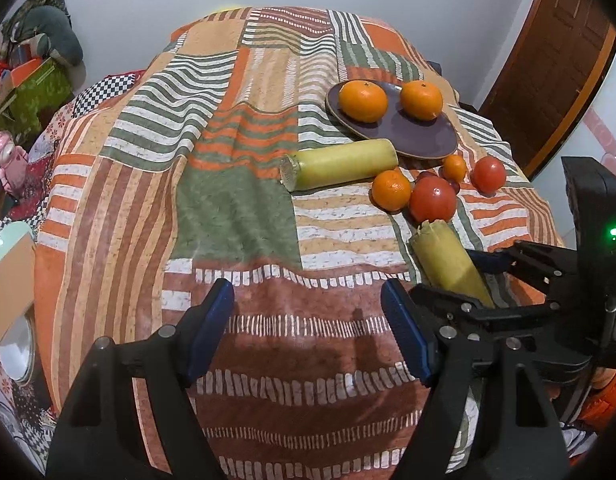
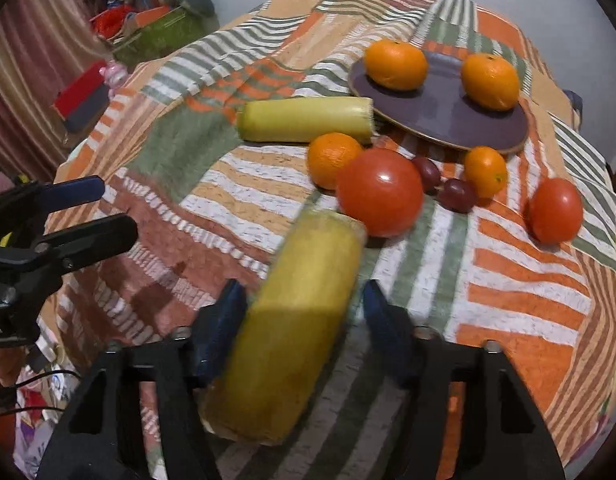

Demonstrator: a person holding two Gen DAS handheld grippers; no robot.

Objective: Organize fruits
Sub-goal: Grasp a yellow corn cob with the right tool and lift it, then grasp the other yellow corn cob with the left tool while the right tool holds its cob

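Note:
A purple plate (image 1: 411, 138) (image 2: 439, 114) holds two oranges (image 1: 363, 101) (image 2: 395, 65). In front of it lie a yellow corn cob (image 1: 341, 165) (image 2: 304, 119), a smaller orange (image 1: 391, 190) (image 2: 332, 158), a tiny orange (image 2: 485, 171), two tomatoes (image 1: 431, 199) (image 2: 379, 192) and two grapes (image 2: 459, 195). My right gripper (image 2: 304, 332) is open around a second, blurred corn cob (image 2: 292, 320) (image 1: 447, 262) lying on the cloth; the left finger touches it, the right stands apart. My left gripper (image 1: 308, 324) is open and empty over the cloth.
The table wears a patchwork striped cloth (image 1: 236, 208). A green box of clutter (image 1: 32, 92) and a pink toy (image 1: 10, 160) stand off the left side. A wooden door (image 1: 547, 64) is at the back right.

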